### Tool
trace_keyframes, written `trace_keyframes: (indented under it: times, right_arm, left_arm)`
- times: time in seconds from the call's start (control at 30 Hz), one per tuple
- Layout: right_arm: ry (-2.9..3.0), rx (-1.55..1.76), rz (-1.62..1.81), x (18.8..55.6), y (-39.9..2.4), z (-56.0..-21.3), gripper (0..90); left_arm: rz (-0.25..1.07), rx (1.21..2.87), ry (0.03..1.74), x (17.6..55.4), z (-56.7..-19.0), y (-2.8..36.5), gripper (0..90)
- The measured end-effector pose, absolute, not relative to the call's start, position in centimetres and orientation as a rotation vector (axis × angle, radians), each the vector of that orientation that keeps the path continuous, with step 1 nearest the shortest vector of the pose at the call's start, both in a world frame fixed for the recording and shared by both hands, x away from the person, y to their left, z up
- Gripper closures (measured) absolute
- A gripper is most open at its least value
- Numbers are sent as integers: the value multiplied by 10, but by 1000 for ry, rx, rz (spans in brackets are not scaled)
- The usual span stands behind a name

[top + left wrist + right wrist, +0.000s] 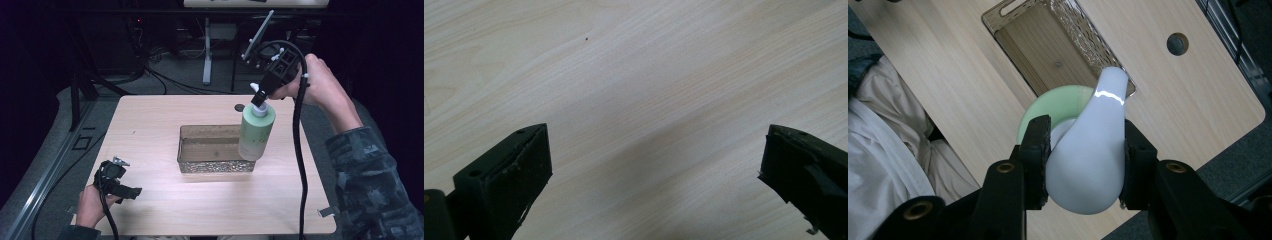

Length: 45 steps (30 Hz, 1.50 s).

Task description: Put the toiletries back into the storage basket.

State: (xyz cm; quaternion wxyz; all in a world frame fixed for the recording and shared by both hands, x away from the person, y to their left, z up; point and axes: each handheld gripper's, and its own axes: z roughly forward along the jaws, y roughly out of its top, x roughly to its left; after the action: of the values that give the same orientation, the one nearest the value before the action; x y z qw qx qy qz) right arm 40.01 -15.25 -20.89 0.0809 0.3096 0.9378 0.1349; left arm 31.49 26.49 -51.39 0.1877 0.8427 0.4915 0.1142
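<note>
Pale wooden table (150, 130): the right gripper (262, 92) is clamping the white pump head of a green lotion bottle (256, 132), hanging it over the clear bin's (210, 150) right end — apparently not yet lowered in; the left gripper (131, 192) is idling, jaws apart, near the front-left corner.

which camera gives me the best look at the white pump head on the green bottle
The right gripper view: the glossy white pump head is close up, clamped between the right gripper's black jaws above the pale green bottle. The high view shows it small, partly covered by the gripper. The left gripper view faces the light wooden table.
</note>
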Motion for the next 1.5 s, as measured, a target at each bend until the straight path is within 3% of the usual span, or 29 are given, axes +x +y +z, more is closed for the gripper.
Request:
trace_keyframes:
  times: [1.5]
  right_arm:
    - [2787,951,423,428,-134,-224,632]
  left_arm:
    - [302,2387,1367,317,-515,263,1]
